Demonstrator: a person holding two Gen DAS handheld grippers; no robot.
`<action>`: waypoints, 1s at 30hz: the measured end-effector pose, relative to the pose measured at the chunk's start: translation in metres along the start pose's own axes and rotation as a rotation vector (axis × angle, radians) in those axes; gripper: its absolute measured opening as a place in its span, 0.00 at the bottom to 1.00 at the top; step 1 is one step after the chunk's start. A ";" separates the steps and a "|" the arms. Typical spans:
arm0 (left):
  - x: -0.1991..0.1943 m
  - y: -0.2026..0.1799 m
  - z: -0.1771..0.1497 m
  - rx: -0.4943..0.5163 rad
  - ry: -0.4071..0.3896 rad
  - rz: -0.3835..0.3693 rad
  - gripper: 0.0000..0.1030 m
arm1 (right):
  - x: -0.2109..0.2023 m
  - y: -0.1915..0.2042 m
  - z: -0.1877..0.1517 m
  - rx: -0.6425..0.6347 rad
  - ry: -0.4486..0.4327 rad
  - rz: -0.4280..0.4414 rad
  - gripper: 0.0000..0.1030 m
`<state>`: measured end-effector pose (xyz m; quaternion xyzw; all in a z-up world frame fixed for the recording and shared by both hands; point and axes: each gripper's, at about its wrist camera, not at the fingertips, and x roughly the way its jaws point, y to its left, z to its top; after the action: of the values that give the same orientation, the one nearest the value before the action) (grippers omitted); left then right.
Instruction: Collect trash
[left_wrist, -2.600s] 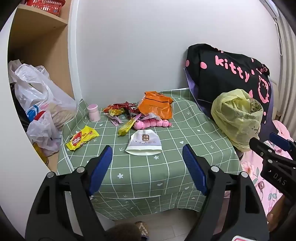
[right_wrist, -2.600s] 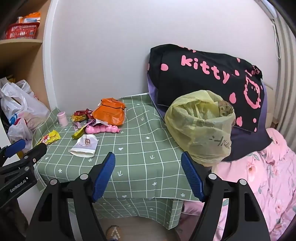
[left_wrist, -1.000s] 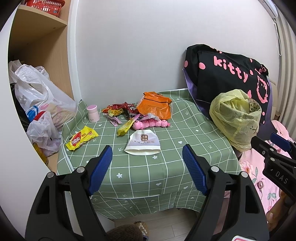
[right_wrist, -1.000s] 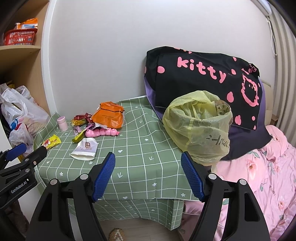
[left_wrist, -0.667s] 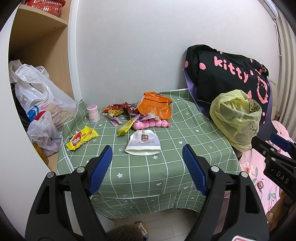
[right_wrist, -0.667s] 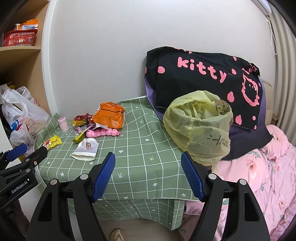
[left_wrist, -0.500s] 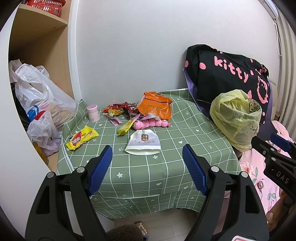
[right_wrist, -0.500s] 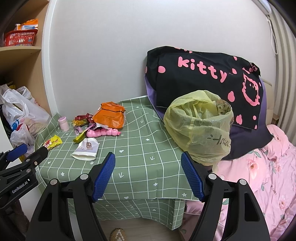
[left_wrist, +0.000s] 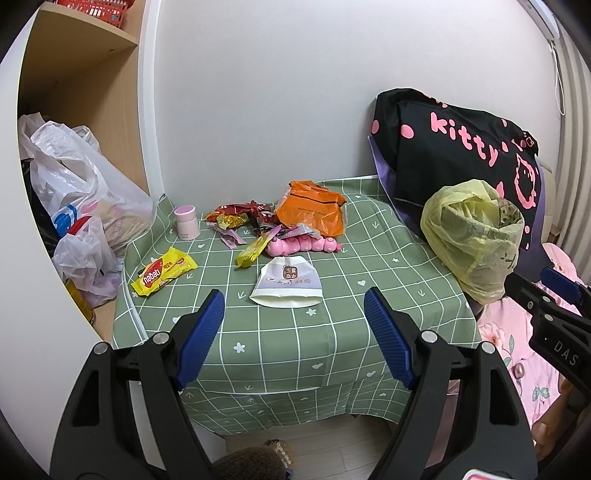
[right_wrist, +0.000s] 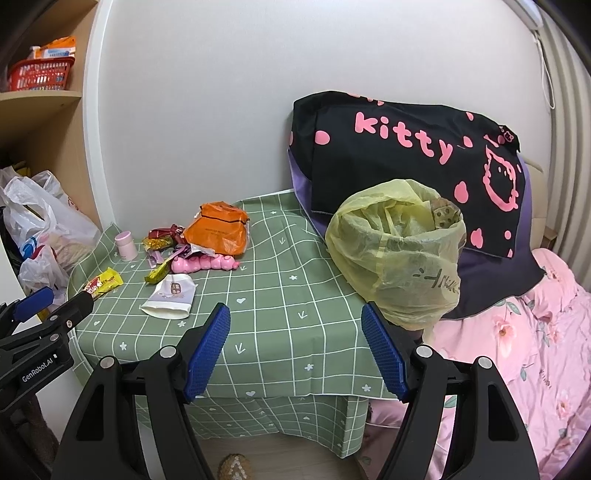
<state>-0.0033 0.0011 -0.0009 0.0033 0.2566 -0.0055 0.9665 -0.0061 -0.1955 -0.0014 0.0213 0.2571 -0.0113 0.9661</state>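
Left hand-held gripper (left_wrist: 294, 325) and right hand-held gripper (right_wrist: 295, 341) both spread wide and empty above the bench's (left_wrist: 280, 339) near edge, wrappers (left_wrist: 258, 225) scattered at its far side, yellow trash bag (right_wrist: 399, 254) at its right edge.

A plain white wall (left_wrist: 258, 92) backs a small table draped in a green grid-patterned tablecloth (left_wrist: 295, 332). A wooden shelf unit (left_wrist: 81, 81) stands to the left, pink floral bedding (right_wrist: 517, 350) to the right, pale wood floor (left_wrist: 332, 443) below.
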 end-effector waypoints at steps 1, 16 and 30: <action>0.000 0.001 0.000 -0.003 0.000 0.001 0.72 | 0.000 0.000 0.000 -0.001 0.000 -0.002 0.67; 0.015 0.014 0.002 -0.016 0.017 0.028 0.72 | 0.017 0.001 0.001 -0.004 0.023 0.016 0.67; 0.078 0.100 -0.001 -0.173 0.078 0.107 0.72 | 0.111 0.052 0.002 -0.092 0.160 0.177 0.67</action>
<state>0.0648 0.1008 -0.0400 -0.0660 0.2928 0.0685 0.9514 0.0931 -0.1450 -0.0535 0.0003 0.3306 0.0875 0.9397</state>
